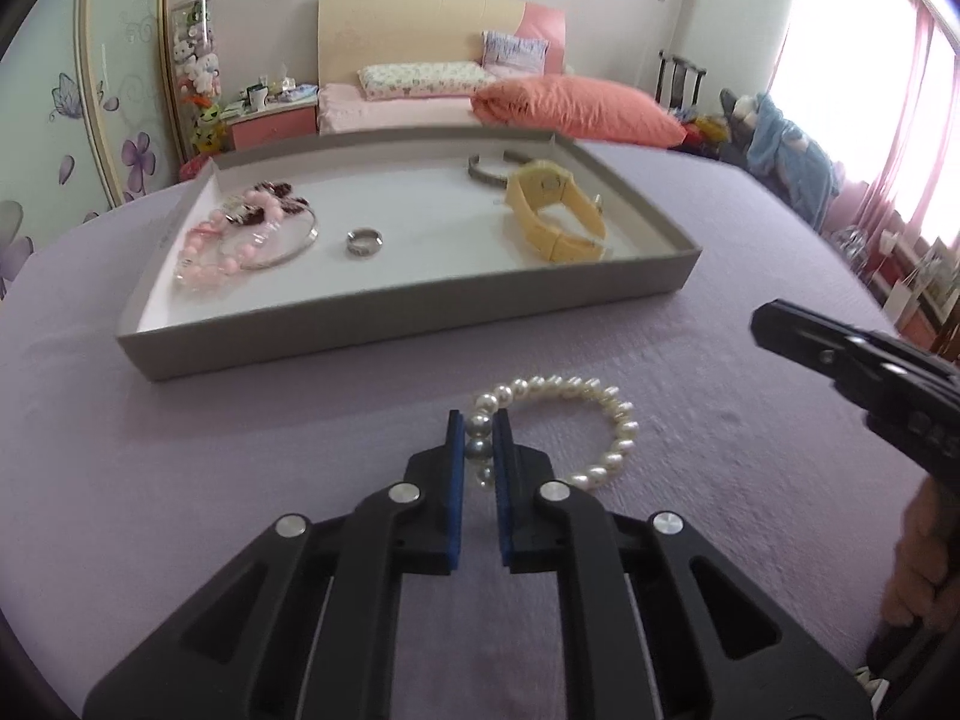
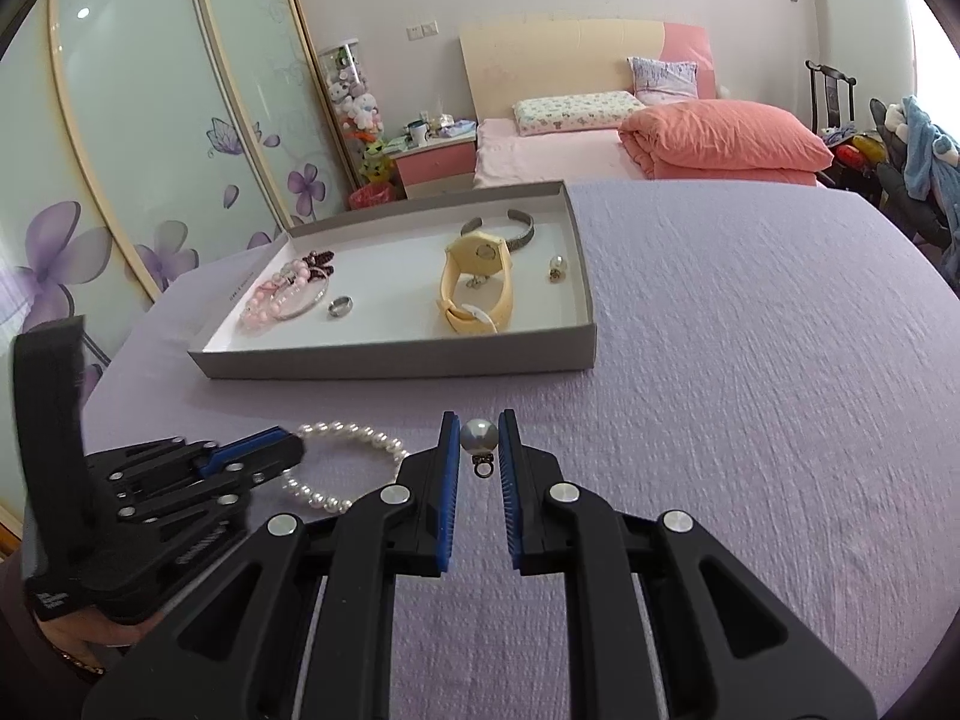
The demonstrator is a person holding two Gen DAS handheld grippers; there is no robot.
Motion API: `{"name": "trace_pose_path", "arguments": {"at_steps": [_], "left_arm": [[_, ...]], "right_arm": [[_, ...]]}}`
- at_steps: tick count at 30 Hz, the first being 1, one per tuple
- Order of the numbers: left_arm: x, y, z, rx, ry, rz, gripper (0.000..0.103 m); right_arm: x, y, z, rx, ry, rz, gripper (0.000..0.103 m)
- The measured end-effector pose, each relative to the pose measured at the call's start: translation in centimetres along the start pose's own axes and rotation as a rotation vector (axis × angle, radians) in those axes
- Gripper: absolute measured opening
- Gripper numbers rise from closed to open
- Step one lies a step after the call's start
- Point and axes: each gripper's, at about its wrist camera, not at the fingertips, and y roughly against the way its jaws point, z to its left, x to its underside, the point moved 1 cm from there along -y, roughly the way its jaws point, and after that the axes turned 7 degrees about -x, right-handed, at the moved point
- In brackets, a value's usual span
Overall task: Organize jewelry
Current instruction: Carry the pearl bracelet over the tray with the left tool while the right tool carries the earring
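- Left wrist view: nearest the lens, the left gripper (image 1: 478, 429) is seen w/ its blue pads (image 1: 454, 480) clamped on the near-left part of a white pearl bracelet (image 1: 606, 426); several beads are pinched between the pads, incl. one darker grey bead.
- Rest of the bracelet loop is laid out to the right of the jaws on the lilac bedcover (image 1: 240, 468); whether it is lifted clear cannot be told.
- Beyond it, a shallow grey tray (image 1: 420, 306) is set on the cover. Inside, left to right: pink bead bracelets (image 1: 210, 258) overlapped by a thin silver bangle (image 1: 288, 246), a silver ring (image 1: 364, 240), a yellow watch (image 1: 558, 222), and a metal cuff (image 1: 489, 171) at the back.
- Right gripper (image 1: 762, 321) is seen at the right edge, held by a hand (image 1: 918, 564); its jaw state is not readable from this side.
- Right wrist view: right gripper (image 2: 478, 438) is closed on a grey pearl earring (image 2: 478, 437), the ball being held between the pad tips, w/ a small ring fitting hanging below.
- Left gripper (image 2: 294, 450) is seen at lower left, its tip on the bracelet (image 2: 360, 438).
- Tray (image 2: 396, 360) lies farther back; a 2nd pearl earring (image 2: 557, 267) is seen near its right wall, apart from the watch (image 2: 480, 282).
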Motion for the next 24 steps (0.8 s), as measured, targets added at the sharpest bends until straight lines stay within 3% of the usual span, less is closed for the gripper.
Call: {"name": "trace_pose_path", "arguments": {"at_steps": [8,14,24], "left_arm": [[-0.5,6.1,3.2,0.035,0.081,-0.142,0.009],[-0.9,9.8,5.2,0.018,0.134,-0.237,0.009],[-0.7,12.7,6.6,-0.001,0.165,-0.294,0.009]], "right_arm": [[-0.2,0.5,2.3,-0.003,0.046,-0.037,0.014],[-0.3,0.7,4.5,-0.019,0.084,-0.069,0.014],[-0.6,0.9,7.6,-0.03,0.152,-0.094,0.014]]}}
